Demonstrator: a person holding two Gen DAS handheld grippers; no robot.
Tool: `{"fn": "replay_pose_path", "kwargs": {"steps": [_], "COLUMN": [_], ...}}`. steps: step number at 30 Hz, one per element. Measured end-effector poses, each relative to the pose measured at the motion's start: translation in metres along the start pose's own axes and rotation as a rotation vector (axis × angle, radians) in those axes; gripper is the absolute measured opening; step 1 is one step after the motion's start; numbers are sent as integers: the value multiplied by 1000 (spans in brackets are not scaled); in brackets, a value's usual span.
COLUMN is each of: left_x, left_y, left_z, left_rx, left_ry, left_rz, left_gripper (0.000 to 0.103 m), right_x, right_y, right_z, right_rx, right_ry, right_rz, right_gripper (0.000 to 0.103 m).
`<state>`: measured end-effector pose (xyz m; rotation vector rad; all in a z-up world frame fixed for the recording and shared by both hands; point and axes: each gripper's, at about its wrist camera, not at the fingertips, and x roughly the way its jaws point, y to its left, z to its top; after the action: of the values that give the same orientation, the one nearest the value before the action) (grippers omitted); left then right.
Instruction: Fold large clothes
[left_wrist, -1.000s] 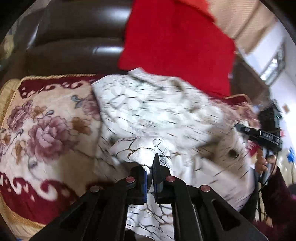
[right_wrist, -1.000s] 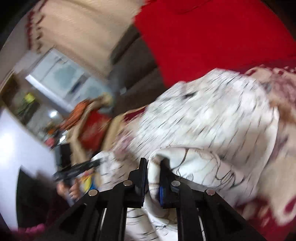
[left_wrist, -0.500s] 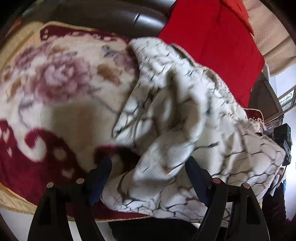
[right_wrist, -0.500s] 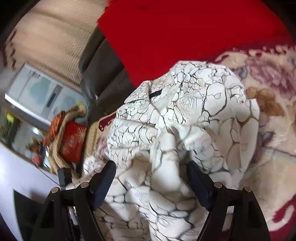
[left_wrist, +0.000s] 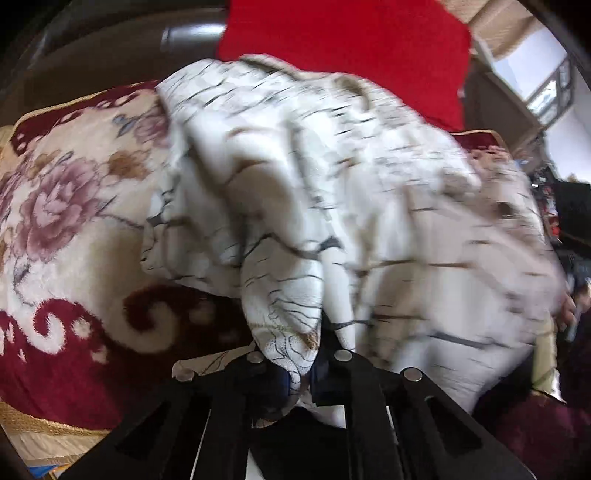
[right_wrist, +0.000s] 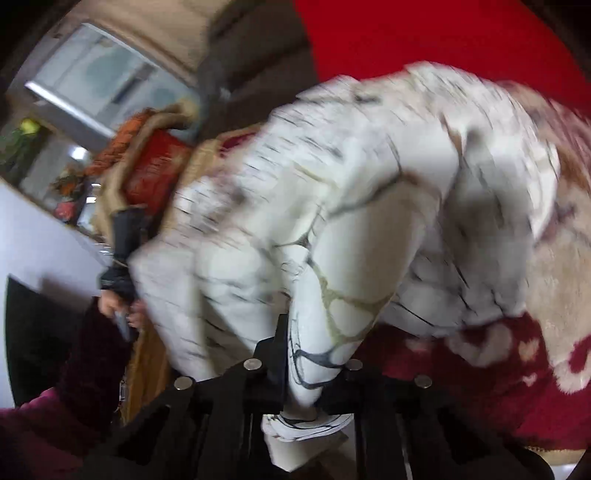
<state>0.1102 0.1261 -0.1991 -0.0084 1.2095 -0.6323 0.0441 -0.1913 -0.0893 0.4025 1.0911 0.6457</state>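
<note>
crumpled white garment (left_wrist: 332, 192) (dark crackle lines), bunched softly.

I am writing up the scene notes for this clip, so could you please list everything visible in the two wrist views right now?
Garment: one, white with dark crackle lines, bunched on the blanket, pinched at two spots.
Floral blanket: one, cream and maroon with pink flowers, spread under the garment.
Red cloth: one, bright red, behind the garment against the sofa back.
Sofa: one, dark brown, at the rear.
Left gripper: one, black, shut on a garment fold.
Right gripper: one, black, shut on another fold.
Hand: one, with a dark sleeve, at the left edge of the right wrist view.
</note>
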Motion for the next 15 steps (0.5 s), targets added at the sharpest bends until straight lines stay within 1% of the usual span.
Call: {"fn": "replay_pose_path", "kwargs": {"steps": [1, 4, 5, 6, 8, 9, 11, 13, 15], "left_x": [-9, -45, -56, -61, -76, -80, -81, -79, -66], "left_y": [-6, -16, -16, -14, -3, 2, 19, 39, 67], "left_z": [1, 13, 20, 28, 50, 59, 85, 106, 135], "left_rx": [14, 21, 10, -6, -77, -98, -149, -217, -295], "left_ry": [-14, -89, -125, -149, -218, -242, -291, -309, -313], "left_rz": [-16, -104, -131, -151, -218, -229, -215, -217, -171], "left_gripper": [7, 7, 8, 7, 7, 7, 7, 7, 7], "right_x": [-10, -45, -53, -52, -59, -59, -61, -63, -66], "right_y": [6, 16, 14, 13, -2, -11, -39, -64, -103], "right_z": [4, 20, 28, 40, 57, 65, 84, 100, 115], "right_rx": [-16, -41, -29, -11, 27, 56, 150, 221, 326], "right_ry": [-26, -126, -152, -176, -223, -244, -286, -336, -406], "right_rz": [22, 79, 100, 112, 114, 104, 115, 96, 66], "right_gripper": [12, 12, 12, 12, 12, 12, 12, 12, 12]}}
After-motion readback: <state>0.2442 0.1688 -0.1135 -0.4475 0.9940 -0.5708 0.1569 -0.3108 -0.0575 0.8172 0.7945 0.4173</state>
